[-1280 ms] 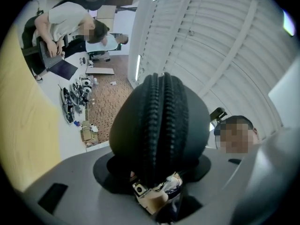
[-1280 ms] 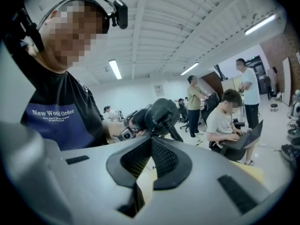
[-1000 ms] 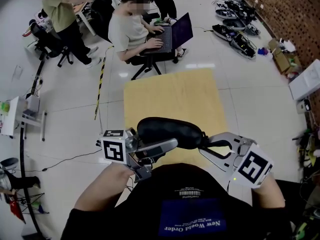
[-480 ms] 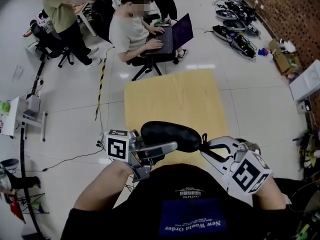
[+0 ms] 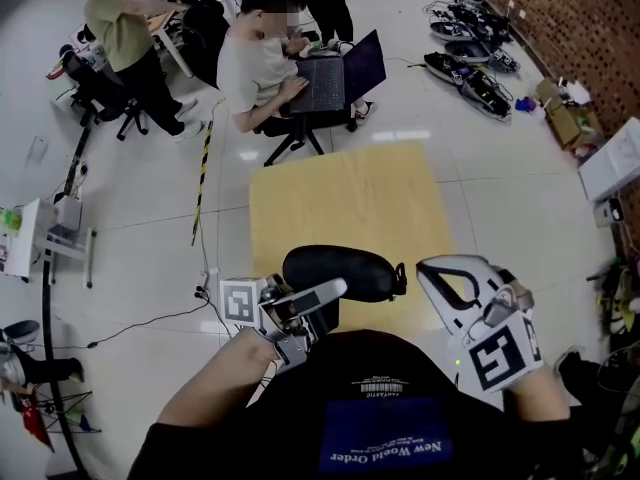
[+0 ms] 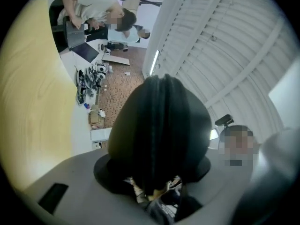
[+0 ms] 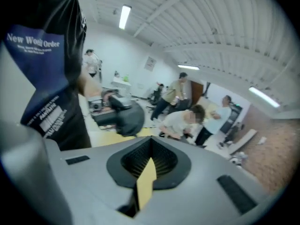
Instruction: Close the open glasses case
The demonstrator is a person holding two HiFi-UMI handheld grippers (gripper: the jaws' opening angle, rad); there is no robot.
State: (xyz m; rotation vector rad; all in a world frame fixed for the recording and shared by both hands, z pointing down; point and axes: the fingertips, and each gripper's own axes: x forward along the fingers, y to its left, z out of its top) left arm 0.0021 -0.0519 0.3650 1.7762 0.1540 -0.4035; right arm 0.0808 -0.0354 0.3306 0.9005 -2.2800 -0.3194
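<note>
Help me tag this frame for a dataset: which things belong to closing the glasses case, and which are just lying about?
Part of the job: glasses case, held in the left gripper; right gripper, shut and empty; wooden table.

Just lying about: laptop on a seated person's lap; office chair; devices on the floor by the brick wall; cardboard boxes.
</note>
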